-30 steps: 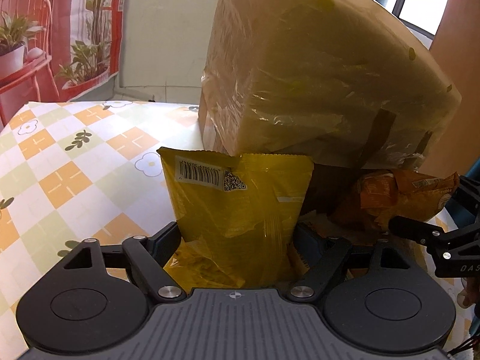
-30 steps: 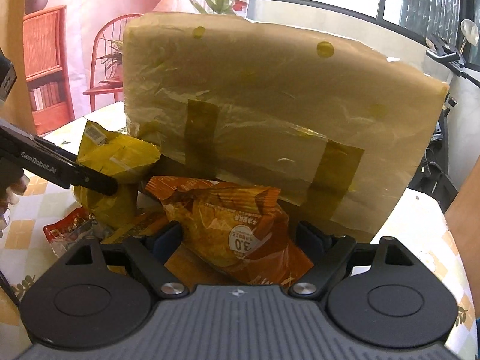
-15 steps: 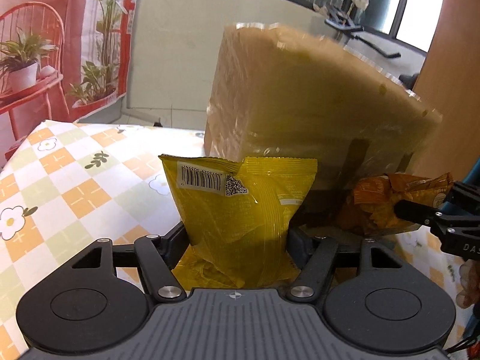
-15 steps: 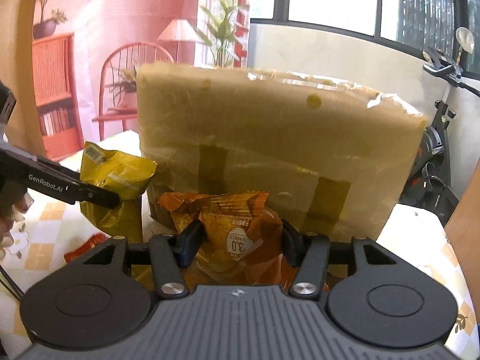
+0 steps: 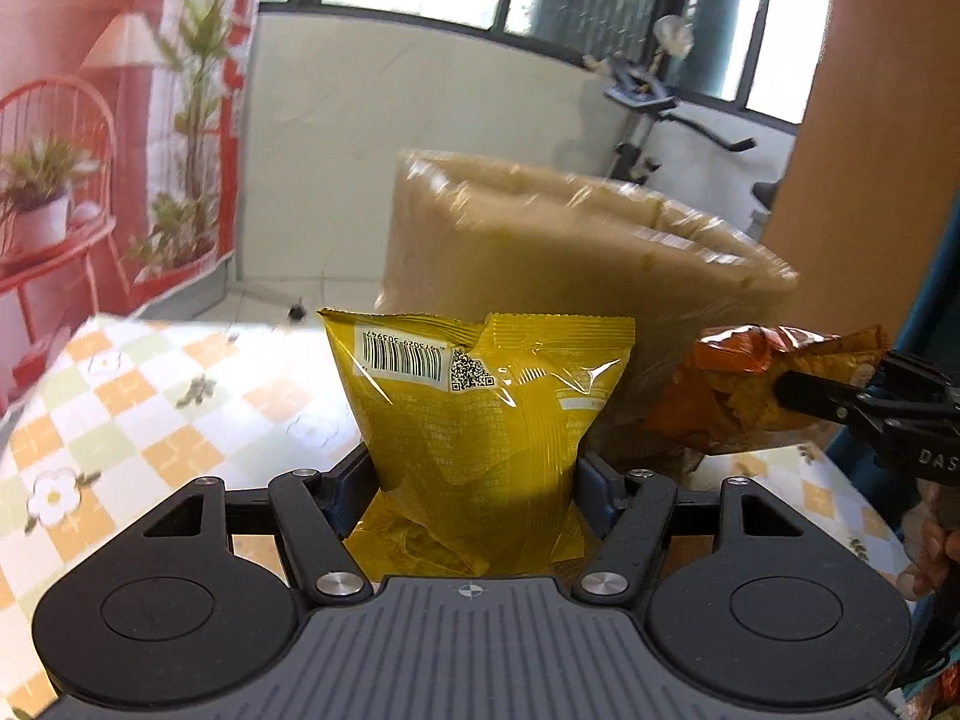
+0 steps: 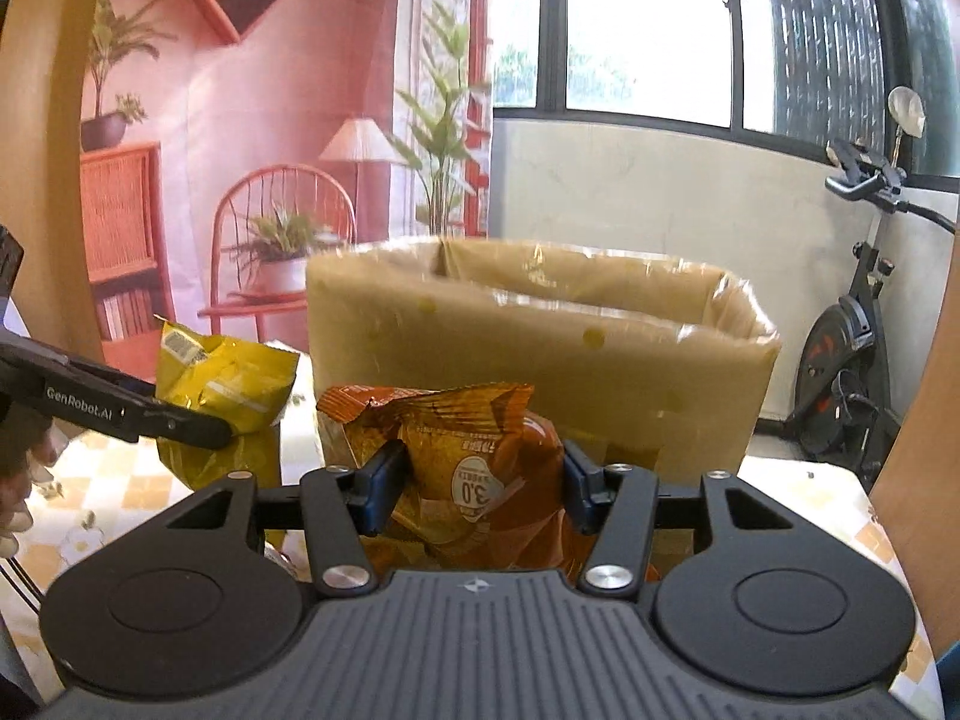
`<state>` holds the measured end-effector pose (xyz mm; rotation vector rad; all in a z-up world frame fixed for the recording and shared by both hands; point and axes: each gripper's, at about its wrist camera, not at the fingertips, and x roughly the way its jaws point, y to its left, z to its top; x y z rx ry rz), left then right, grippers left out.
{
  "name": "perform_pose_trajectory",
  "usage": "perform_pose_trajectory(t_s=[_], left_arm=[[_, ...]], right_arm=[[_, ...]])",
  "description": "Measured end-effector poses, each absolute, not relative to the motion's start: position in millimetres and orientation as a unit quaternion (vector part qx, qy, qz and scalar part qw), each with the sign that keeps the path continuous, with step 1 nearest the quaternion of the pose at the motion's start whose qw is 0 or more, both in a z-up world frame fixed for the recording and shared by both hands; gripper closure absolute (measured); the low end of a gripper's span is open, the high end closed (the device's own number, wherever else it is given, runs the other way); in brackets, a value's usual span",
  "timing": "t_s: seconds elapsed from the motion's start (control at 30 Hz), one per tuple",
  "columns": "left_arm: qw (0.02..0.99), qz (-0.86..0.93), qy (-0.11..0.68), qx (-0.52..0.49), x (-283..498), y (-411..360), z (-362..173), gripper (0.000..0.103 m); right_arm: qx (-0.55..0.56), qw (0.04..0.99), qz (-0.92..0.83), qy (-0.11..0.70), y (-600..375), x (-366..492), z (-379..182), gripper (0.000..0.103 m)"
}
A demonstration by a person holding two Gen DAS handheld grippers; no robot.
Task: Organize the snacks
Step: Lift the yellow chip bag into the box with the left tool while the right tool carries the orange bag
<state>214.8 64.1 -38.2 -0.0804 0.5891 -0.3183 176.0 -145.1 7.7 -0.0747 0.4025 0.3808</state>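
Two snack bags gripped, L gripper (image 5: 474, 474) pinching yellow bag (image 5: 480, 414), R gripper (image 6: 483, 492) pinching orange bag (image 6: 468, 468), open box (image 6: 540, 348) behind

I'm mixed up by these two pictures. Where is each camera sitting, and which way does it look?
Left wrist view: rides on the left gripper, facing the yellow snack bag it grips and the brown box; a hand shows at right.
Right wrist view: rides on the right gripper, facing the orange snack bag it grips; fingers show at left.
Shared: both bags, the box, the checkered tablecloth, each other's gripper.
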Motion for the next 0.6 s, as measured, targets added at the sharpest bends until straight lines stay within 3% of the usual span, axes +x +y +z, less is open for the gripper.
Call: perform_pose_trajectory(t_s=[0.6], left_arm=[[0.962, -0.209, 0.174, -0.035, 221.3, 28.5, 50.7, 0.032]], right_arm=[[0.057, 0.972, 0.204, 0.103, -178.3, 179.2, 103.0, 0.048]])
